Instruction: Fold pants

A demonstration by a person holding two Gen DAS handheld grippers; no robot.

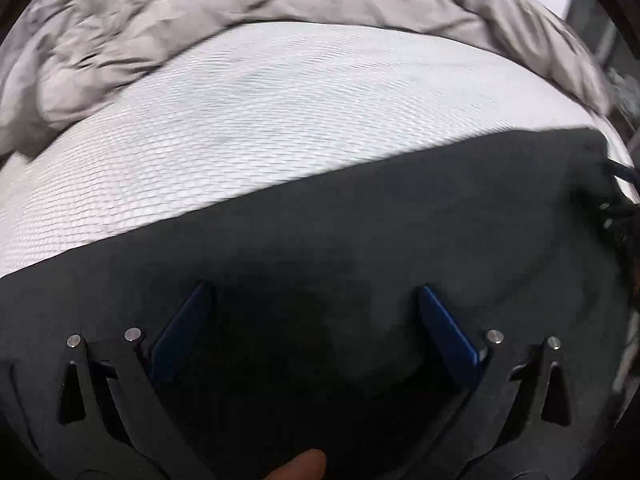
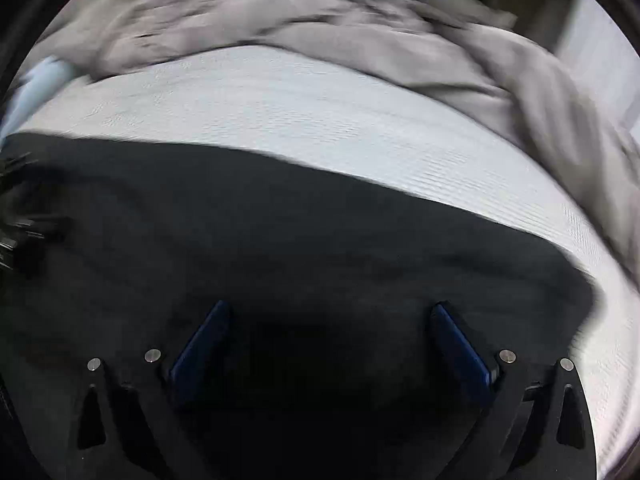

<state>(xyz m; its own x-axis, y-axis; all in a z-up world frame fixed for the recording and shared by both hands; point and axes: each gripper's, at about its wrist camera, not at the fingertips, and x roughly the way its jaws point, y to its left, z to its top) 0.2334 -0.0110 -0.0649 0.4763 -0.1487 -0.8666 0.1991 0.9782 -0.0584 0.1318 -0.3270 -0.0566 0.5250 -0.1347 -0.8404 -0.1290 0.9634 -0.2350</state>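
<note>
Dark grey pants (image 1: 360,216) lie flat on a white textured mattress (image 1: 280,120). In the left wrist view my left gripper (image 1: 314,288) is open, blue fingers spread just above the fabric, holding nothing. In the right wrist view the same pants (image 2: 240,220) fill the lower half, with their end at the right. My right gripper (image 2: 330,304) is open above the cloth, empty. The other gripper shows as a dark shape at the right edge of the left view (image 1: 616,200) and the left edge of the right view (image 2: 16,220). Both views are motion-blurred.
A crumpled grey-beige duvet (image 1: 200,12) is bunched along the far side of the mattress, also in the right wrist view (image 2: 320,28). White mattress (image 2: 320,120) lies between pants and duvet. A fingertip (image 1: 300,466) shows at the bottom.
</note>
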